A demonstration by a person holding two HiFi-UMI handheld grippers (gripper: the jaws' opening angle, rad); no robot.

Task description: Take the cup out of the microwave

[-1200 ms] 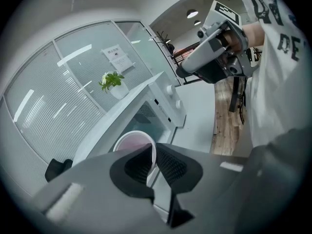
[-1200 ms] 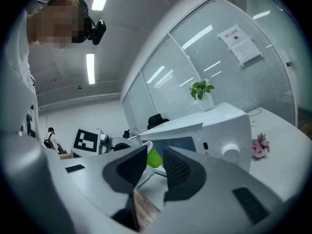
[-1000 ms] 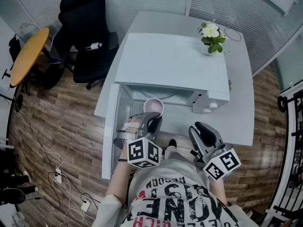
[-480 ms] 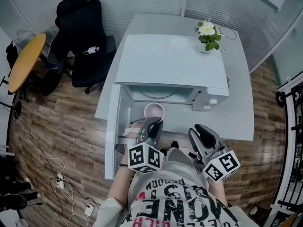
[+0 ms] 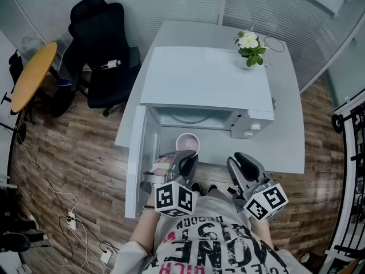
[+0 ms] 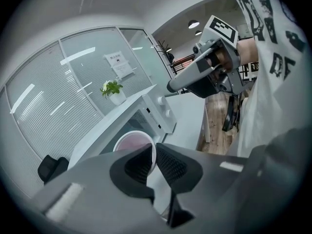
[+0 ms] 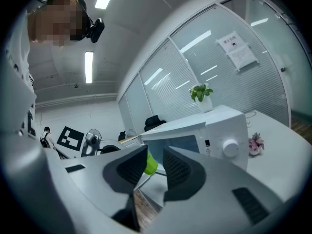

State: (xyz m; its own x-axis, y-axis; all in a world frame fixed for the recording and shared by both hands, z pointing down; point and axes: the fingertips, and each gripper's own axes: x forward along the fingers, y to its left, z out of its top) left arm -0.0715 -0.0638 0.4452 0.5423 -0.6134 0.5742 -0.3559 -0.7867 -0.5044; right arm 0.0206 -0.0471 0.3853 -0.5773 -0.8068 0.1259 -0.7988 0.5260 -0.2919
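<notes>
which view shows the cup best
The left gripper view: the cup sits close, its rim pinched in the left gripper, pink inside showing. The head view shows only its top. The right gripper view shows just a green sliver, perhaps the cup.

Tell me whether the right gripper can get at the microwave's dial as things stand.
Likely yes: the right gripper is open and empty, the dial faces it, and nothing stands between them on the table.
</notes>
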